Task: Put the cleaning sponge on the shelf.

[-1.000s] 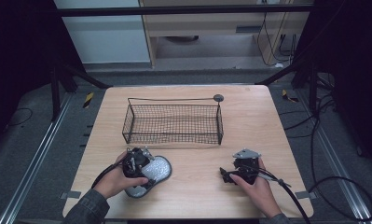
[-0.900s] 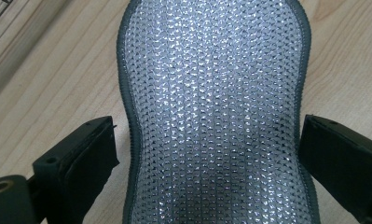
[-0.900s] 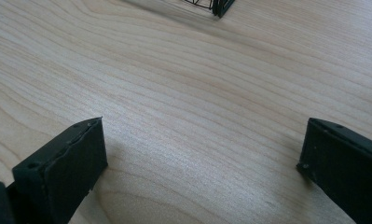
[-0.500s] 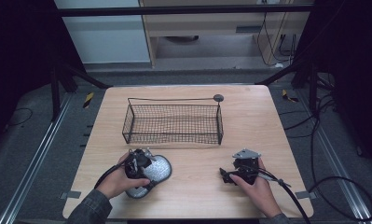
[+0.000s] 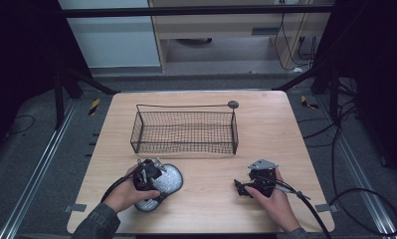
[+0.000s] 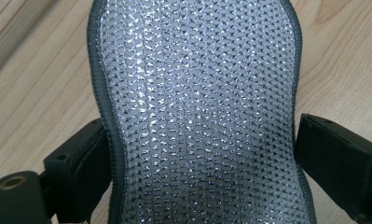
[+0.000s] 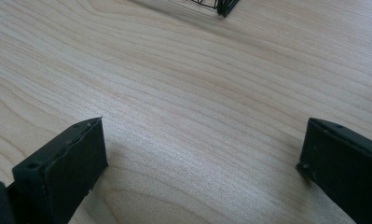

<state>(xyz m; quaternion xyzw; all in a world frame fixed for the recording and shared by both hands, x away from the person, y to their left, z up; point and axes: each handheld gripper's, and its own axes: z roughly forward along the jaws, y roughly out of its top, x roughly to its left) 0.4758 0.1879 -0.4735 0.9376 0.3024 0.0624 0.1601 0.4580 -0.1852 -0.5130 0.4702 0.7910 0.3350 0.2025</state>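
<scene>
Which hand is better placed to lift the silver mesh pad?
Left. The left gripper already straddles the silver mesh pad, its jaws just closing; the right gripper stands open over bare wooden table.

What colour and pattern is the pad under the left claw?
Silvery grey honeycomb mesh pad with dark edging, clearest in the left gripper view.

High view down over the table (image 5: 285, 129); both tongs views close above that shared wood.

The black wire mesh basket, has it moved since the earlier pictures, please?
No; the basket stays equally close to the wooden table's far edge.
</scene>
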